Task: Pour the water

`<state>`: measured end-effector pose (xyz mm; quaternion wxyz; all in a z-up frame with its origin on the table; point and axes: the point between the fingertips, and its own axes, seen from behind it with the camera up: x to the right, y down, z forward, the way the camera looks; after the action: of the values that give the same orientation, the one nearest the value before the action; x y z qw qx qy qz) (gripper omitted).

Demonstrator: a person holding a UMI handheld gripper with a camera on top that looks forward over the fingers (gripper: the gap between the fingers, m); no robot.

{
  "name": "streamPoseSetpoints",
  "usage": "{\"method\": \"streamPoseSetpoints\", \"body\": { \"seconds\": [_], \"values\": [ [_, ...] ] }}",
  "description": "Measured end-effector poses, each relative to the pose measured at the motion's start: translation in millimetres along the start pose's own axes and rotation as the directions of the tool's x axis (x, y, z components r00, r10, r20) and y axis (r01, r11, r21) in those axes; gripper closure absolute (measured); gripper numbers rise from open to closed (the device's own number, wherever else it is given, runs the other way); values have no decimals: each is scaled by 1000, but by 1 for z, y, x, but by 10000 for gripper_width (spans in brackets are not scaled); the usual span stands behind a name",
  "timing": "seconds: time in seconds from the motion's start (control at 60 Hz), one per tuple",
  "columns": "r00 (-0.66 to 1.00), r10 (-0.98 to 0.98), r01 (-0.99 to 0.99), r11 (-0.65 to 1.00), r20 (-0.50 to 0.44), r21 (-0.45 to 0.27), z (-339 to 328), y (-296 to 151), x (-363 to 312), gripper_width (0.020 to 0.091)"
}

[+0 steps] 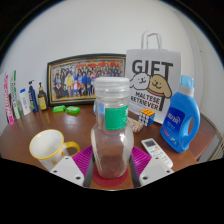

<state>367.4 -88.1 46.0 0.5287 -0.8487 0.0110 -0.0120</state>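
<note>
Claw point(111, 168) grips a clear jar point(111, 130) with a green label, both fingers pressing its sides, above the wooden surface point(30, 125), just beside a yellow-handled cup point(50, 148)

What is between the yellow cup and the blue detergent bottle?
In the gripper view, the clear jar stands between the cup and the detergent bottle, held between the gripper's fingers.
</note>
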Motion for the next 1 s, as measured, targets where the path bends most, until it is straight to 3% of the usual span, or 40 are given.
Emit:
{"method": "streamPoseSetpoints", "body": {
  "seconds": [0.05, 0.083, 0.1, 0.15, 0.2, 0.417, 0.717, 1.0],
  "values": [
    [1000, 8, -8, 999, -3, -42, -3, 5, 0, 401],
    [1000, 11, -11, 998, -8, -58, -7, 7, -1, 251],
    [1000, 10, -11, 998, -10, -66, -10, 7, -1, 234],
    [1000, 2, -5, 996, -30, -87, -20, 6, 2, 272],
    [998, -10, 4, 995, -57, -103, -35, 3, 6, 240],
    [992, -37, 13, 981, -121, -192, -137, -16, -9, 249],
    [991, -53, 27, 978, -125, -206, -263, -44, -73, 249],
    [990, -21, -9, 976, -137, -215, -290, -39, -92, 247]
  ]
}}
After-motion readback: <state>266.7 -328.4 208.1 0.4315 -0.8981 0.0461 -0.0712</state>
